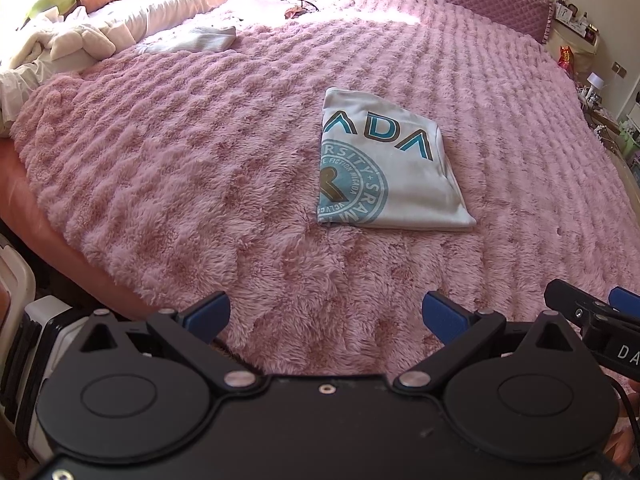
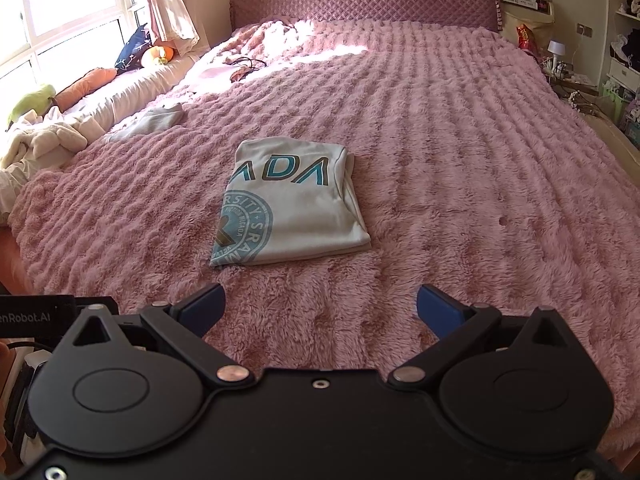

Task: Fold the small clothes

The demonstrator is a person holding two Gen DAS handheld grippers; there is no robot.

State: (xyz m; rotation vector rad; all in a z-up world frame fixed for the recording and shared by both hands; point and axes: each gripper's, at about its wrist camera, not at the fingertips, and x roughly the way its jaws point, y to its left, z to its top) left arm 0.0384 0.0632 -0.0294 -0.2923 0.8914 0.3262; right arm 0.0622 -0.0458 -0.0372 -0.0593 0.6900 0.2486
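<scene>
On the pink blanket (image 2: 440, 160) lies a folded T-shirt (image 2: 292, 216): light, limp; pinch its near corners. Left claw (image 1: 326, 318) and right claw (image 2: 320, 312) gape empty.

Sunlit pink bed (image 2: 460, 128), perhaps curtained window (image 2: 68, 4)

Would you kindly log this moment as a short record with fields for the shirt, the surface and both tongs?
garment: white printed T-shirt, folded into a compact rectangle
surface: fluffy pink blanket on the bed
left tongs: open, empty, short of the shirt
right tongs: open, empty, short of the shirt
other cloth: pale striped garment near the blanket's window-side edge
</scene>
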